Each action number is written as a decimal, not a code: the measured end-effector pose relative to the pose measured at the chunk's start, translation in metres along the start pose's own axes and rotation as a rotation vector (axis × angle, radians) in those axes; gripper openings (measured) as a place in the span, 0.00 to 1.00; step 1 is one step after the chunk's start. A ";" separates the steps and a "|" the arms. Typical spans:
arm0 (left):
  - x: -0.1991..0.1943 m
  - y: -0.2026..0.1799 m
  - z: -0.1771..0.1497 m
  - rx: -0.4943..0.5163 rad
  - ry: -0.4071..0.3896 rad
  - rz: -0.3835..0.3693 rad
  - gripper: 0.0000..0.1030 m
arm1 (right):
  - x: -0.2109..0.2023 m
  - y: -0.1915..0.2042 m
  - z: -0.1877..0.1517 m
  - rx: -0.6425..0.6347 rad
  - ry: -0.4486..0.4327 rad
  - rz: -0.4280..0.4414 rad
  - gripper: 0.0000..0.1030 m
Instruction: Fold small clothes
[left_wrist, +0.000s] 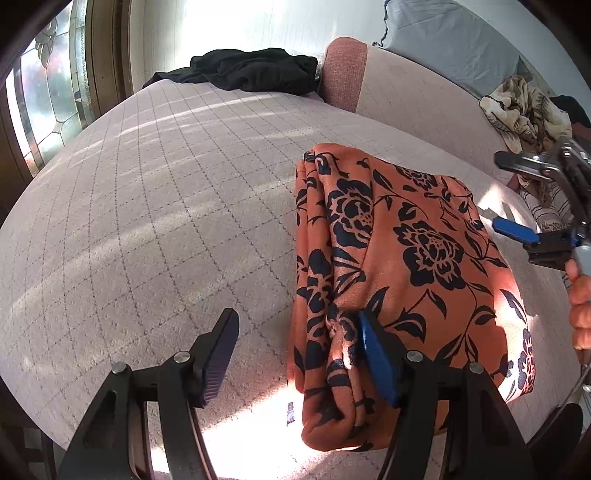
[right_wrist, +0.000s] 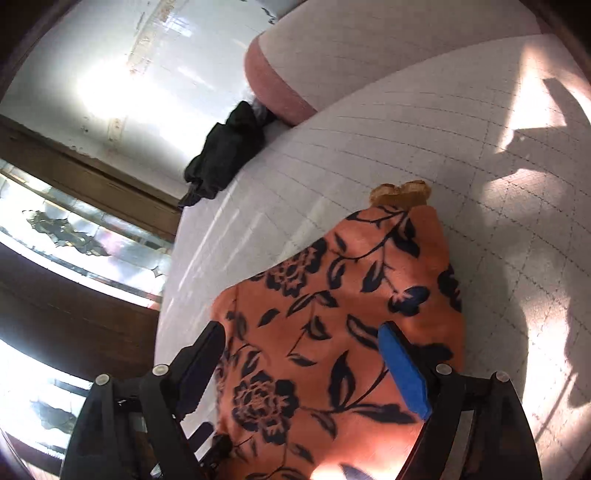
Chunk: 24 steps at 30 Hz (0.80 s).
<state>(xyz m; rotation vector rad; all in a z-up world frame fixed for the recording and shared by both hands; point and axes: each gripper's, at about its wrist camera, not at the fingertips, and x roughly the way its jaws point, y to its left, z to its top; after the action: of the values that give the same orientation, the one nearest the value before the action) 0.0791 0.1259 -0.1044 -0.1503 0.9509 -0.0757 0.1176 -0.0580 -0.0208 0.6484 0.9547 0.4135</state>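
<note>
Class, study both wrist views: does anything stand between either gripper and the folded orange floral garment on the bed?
Nothing visible does. The left gripper is open at the orange floral garment's near edge; the right gripper is open right over it. The black clothing lies far off.

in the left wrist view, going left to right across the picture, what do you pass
stained-glass window → black garment at the far edge of the bed → pink cushion edge → orange floral garment, folded → crumpled beige patterned cloth → right gripper, jaws apart.
</note>
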 end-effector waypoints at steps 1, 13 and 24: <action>0.000 -0.001 0.000 0.004 -0.003 0.004 0.66 | -0.011 0.008 -0.009 -0.025 -0.014 0.018 0.84; -0.003 0.000 -0.002 0.004 -0.019 0.001 0.66 | -0.026 0.027 -0.069 -0.211 0.024 -0.051 0.85; -0.030 0.024 0.012 -0.139 -0.104 -0.164 0.75 | -0.058 0.009 -0.074 -0.183 -0.070 -0.075 0.86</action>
<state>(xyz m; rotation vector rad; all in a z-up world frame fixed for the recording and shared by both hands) 0.0719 0.1551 -0.0773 -0.3579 0.8384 -0.1515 0.0237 -0.0619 -0.0099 0.4570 0.8607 0.4039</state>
